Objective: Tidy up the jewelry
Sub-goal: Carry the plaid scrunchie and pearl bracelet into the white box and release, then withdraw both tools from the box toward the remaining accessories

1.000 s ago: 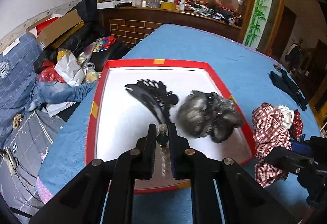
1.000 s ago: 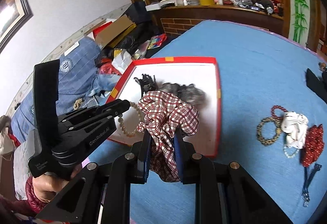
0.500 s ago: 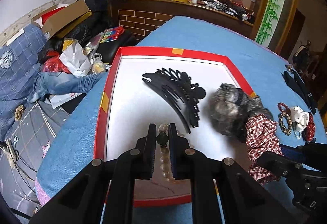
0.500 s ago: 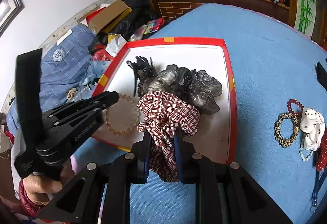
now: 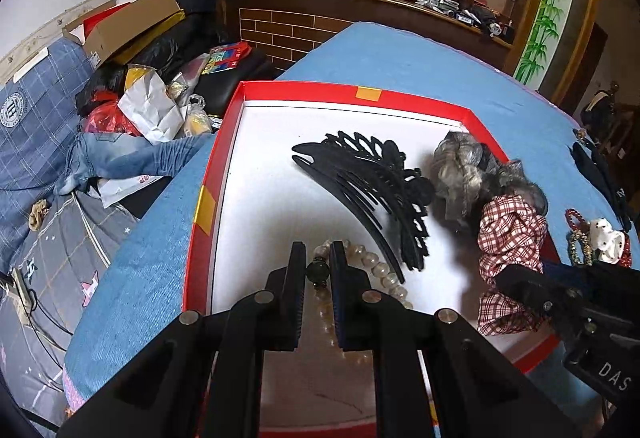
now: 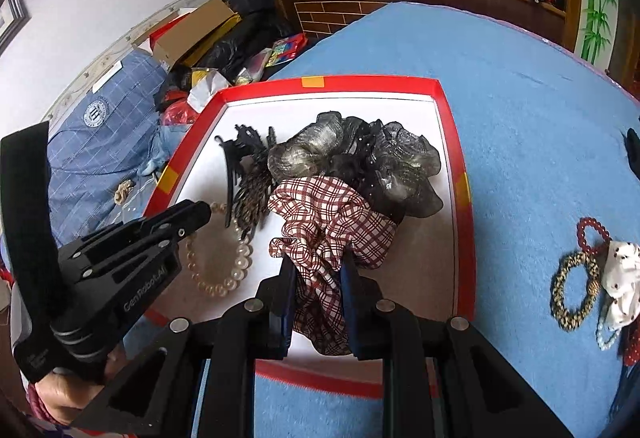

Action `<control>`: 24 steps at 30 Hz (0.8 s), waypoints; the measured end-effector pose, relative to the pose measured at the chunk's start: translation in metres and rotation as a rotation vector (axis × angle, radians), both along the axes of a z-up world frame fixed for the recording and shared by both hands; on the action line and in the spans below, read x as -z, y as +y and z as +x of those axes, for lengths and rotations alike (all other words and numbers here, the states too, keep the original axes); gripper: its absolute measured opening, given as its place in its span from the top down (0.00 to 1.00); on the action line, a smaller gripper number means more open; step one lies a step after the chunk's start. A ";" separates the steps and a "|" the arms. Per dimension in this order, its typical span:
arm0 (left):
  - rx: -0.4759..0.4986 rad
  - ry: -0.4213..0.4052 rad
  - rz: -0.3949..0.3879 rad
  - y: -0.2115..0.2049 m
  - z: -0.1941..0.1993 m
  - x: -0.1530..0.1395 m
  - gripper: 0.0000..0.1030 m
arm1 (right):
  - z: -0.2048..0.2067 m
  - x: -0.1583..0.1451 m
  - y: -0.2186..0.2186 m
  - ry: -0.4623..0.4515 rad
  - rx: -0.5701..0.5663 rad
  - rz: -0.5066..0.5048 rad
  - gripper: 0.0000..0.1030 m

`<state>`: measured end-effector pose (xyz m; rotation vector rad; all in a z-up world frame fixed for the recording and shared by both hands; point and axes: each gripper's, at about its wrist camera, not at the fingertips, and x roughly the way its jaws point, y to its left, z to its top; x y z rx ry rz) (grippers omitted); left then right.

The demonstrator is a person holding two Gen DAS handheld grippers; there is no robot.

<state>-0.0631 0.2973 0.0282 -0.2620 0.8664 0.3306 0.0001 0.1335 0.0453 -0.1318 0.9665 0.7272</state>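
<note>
My left gripper (image 5: 318, 270) is shut on a dark bead of a pearl bracelet (image 5: 376, 266). The pearl loop (image 6: 236, 266) droops onto the white floor of the red-rimmed tray (image 5: 224, 158) at its near left. My right gripper (image 6: 318, 278) is shut on a red-and-white plaid scrunchie (image 6: 332, 222), low over the tray's near middle. The scrunchie touches a grey gauzy scrunchie (image 6: 360, 154) behind it. A black hair comb (image 5: 372, 178) lies in the tray between bracelet and scrunchies. The left gripper (image 6: 200, 210) shows at the left of the right wrist view.
On the blue tabletop right of the tray (image 6: 452, 142) lie a gold-and-black bracelet (image 6: 576, 286), a red bead bracelet (image 6: 588, 234) and a white spotted scrunchie (image 6: 620, 278). Boxes, bags and clothes (image 5: 132, 110) crowd the floor beyond the table's left edge.
Both grippers have come forward and down over the tray. The pearl loop now reaches the tray floor, and the plaid scrunchie has moved in beside the grey one.
</note>
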 end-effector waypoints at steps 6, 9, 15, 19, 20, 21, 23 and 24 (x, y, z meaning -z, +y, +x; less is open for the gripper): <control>-0.005 0.003 0.001 0.001 0.003 0.003 0.89 | 0.003 0.004 0.001 0.007 0.004 0.004 0.77; 0.000 0.005 -0.004 0.001 0.003 0.004 0.89 | 0.002 0.005 -0.001 0.015 0.000 0.008 0.76; -0.001 0.005 0.005 -0.001 0.002 0.002 0.88 | -0.001 0.005 -0.001 0.016 -0.008 0.011 0.73; 0.003 -0.003 0.014 -0.003 0.001 0.001 0.77 | -0.002 0.004 -0.004 0.019 -0.007 0.012 0.54; 0.002 -0.006 0.020 -0.004 0.000 0.000 0.72 | -0.003 0.002 -0.005 0.018 -0.006 0.015 0.52; 0.001 -0.010 0.021 -0.005 -0.001 -0.001 0.67 | -0.004 0.001 -0.006 0.014 -0.006 0.019 0.52; 0.001 -0.018 0.026 -0.006 -0.003 -0.004 0.67 | -0.006 -0.002 -0.006 0.005 -0.007 0.024 0.52; 0.002 -0.019 0.028 -0.007 -0.004 -0.006 0.66 | -0.007 -0.004 -0.007 0.003 -0.009 0.026 0.52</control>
